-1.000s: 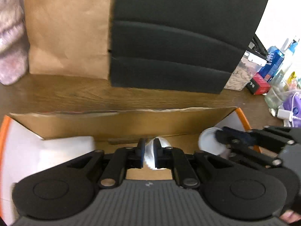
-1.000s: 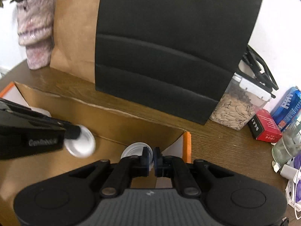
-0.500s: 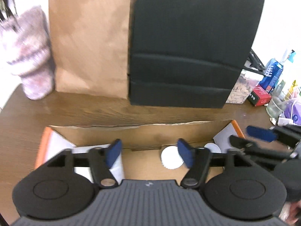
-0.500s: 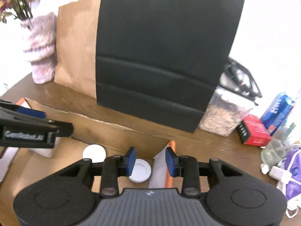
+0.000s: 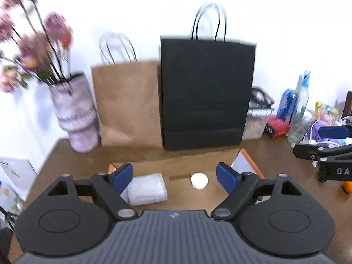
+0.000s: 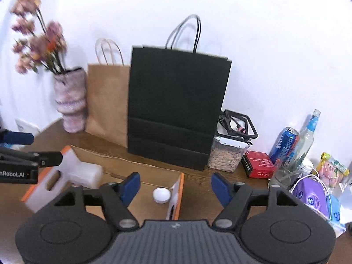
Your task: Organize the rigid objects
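Observation:
An open cardboard box [image 5: 176, 165] [image 6: 145, 177] with orange-edged white flaps lies on the wooden table. Inside it lie a white round lid [image 5: 199, 180] [image 6: 161, 195] and a white translucent container [image 5: 147, 189] [image 6: 82, 175]. My left gripper [image 5: 175, 177] hangs well above the box, its jaws opening, nothing between the blue pads. My right gripper [image 6: 176, 189] is also raised over the box's right flap, its jaws opening and empty. Each gripper shows at the edge of the other's view.
A black paper bag [image 5: 206, 94] and a brown paper bag [image 5: 126, 103] stand against the wall behind the box. A vase of pink flowers [image 5: 73, 114] stands at back left. At right are a seed container [image 6: 228, 156], red box [image 6: 259, 167], can, bottle and glass.
Both grippers let go of the white lids inside the box, opened wide, and rose up and back, so the whole table and bags now show.

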The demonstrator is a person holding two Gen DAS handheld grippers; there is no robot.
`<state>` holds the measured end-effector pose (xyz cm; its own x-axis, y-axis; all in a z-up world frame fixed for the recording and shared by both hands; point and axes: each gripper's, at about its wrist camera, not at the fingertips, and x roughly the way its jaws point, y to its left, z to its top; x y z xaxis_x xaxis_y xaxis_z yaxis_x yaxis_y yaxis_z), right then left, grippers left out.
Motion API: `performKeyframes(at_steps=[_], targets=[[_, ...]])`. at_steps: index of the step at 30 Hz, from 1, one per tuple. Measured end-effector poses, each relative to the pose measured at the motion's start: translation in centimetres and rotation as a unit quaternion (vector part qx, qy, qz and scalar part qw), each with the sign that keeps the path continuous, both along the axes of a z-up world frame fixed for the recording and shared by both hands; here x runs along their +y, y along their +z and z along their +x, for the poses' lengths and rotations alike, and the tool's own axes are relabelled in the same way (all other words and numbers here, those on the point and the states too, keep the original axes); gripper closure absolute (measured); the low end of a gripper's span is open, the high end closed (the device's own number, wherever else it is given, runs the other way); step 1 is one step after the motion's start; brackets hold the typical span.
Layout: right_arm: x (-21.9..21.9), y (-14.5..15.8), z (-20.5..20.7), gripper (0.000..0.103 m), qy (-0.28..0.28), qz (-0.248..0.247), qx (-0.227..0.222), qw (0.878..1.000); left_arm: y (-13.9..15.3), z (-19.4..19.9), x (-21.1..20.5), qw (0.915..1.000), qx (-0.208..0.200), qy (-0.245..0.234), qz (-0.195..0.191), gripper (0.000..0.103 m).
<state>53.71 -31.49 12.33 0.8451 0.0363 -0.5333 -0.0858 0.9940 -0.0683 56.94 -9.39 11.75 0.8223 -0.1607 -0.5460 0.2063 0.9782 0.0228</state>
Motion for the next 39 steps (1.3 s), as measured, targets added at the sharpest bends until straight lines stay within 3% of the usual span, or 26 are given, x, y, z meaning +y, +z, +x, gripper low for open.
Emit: performKeyframes(at_steps=[3,6,8,17,29,31,39], targets=[[-0.1,0.6,-4.2,0.028,0.010,0.024,-0.039,0.999,1.1,-4.5,1.3,0.9977,-0.068,0.004,-0.002,0.006],[0.3,0.4,-8.6,0.020,0.024,0.028,-0.083,0.996,1.4,-9.1,2.8,0.9917,-0.125,0.019,-0.023,0.005],[0.6,0.0,-11.6,0.015,0.028,0.029,-0.115,0.993,1.0,-11.5,3.7,0.9899,-0.136,0.023,-0.032,0.005],[2.8,-3.4,-22.5,0.015,0.051,0.017,-0.196,0.979,-1.5,-23.1,5.4,0.9767,-0.212,0.032,0.006,0.003],[4.4,-8.3,-35.2,0.011,0.037,0.037,-0.191,0.980,-5.4,-37.6,8.0,0.9674,-0.245,0.064,0.011,0.000],[4.5,-9.1,-37.4,0.003,0.028,0.047,-0.184,0.981,-6.2,-39.9,8.6,0.9696,-0.237,0.060,0.007,0.000],[5.5,-12.0,-44.9,0.002,0.013,0.065,-0.162,0.985,-8.9,-46.5,11.0,0.9797,-0.191,0.058,-0.017,0.000]])
